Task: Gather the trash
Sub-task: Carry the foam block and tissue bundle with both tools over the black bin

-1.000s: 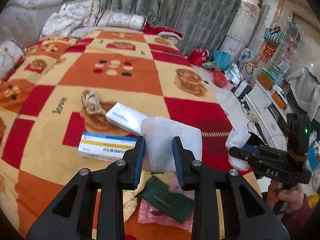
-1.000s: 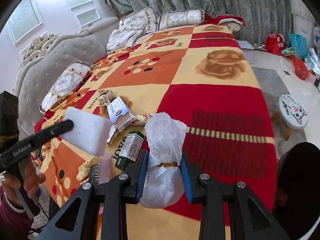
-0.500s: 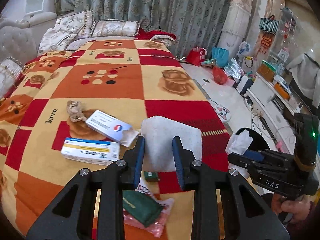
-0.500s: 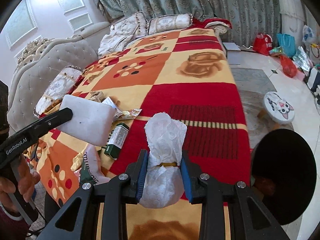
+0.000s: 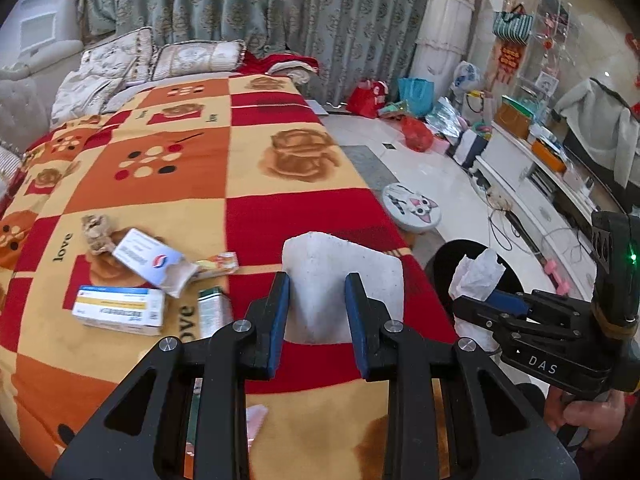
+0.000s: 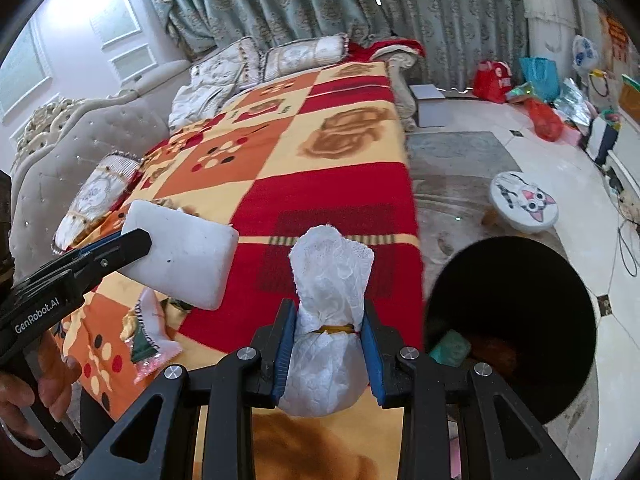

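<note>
My left gripper [image 5: 316,280] is shut on a white foam slab [image 5: 344,280], held above the red and orange blanket. The right gripper [image 6: 330,308] is shut on a white paper bundle [image 6: 330,272] tied with a yellow band, over the bed's right edge. A black bin [image 6: 520,300] stands on the floor just right of it. In the left wrist view the right gripper [image 5: 472,304] and its bundle [image 5: 476,276] sit in front of the bin [image 5: 440,264]. On the blanket lie a blue-yellow box [image 5: 120,310], a white box [image 5: 150,260], a green box [image 5: 212,312] and crumpled brown paper [image 5: 96,232].
A pink and green wrapper [image 6: 150,336] lies near the bed's front edge. A green item [image 6: 450,348] lies inside the bin. A cat-face stool [image 6: 524,202] stands on the floor beyond the bin. Bags [image 5: 416,92] and a low cabinet [image 5: 532,184] line the far right.
Both grippers have travelled right across the bed with their loads still held. The black bin has come into view beside the bed, and the litter has slid left in the views.
</note>
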`<state>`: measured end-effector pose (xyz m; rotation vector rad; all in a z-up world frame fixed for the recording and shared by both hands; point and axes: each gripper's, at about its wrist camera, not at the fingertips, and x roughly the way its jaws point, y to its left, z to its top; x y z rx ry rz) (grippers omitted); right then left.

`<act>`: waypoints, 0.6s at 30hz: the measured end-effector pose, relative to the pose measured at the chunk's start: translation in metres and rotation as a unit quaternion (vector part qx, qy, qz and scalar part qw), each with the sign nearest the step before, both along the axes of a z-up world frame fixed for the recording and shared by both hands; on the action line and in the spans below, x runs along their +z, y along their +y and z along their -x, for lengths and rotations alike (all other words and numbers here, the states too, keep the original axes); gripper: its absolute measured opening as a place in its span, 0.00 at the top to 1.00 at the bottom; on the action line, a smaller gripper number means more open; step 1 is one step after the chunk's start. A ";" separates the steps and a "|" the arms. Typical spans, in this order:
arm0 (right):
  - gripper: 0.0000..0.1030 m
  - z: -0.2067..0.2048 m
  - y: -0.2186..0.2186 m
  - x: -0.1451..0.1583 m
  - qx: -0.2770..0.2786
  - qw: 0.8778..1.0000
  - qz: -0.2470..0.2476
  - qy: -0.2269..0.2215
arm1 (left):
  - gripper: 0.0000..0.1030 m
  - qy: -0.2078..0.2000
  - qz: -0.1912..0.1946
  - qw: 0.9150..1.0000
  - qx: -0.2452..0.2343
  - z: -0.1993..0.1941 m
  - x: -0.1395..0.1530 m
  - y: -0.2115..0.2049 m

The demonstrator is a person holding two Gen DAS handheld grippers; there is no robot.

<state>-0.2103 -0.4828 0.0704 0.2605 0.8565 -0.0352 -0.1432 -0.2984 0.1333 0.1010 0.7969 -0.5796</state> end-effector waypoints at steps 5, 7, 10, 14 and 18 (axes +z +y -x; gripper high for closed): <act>0.70 0.013 -0.023 0.002 -0.023 1.000 -0.001 -0.002 | 0.75 0.002 -0.001 1.000 -0.015 0.004 0.000 -0.023; 0.70 0.018 -0.031 0.003 -0.031 1.000 0.000 -0.002 | 0.75 0.004 -0.001 1.000 -0.024 0.007 -0.001 -0.034; 0.70 0.025 -0.045 0.003 -0.046 0.999 0.000 0.000 | 0.75 0.004 -0.002 0.999 -0.034 0.012 -0.003 -0.050; 0.70 0.034 -0.060 0.001 -0.062 0.998 -0.002 0.002 | 0.75 0.007 -0.001 0.999 -0.045 0.016 -0.005 -0.069; 0.70 0.042 -0.075 -0.001 -0.077 0.997 -0.003 0.003 | 0.75 0.014 -0.002 0.998 -0.056 0.018 -0.007 -0.086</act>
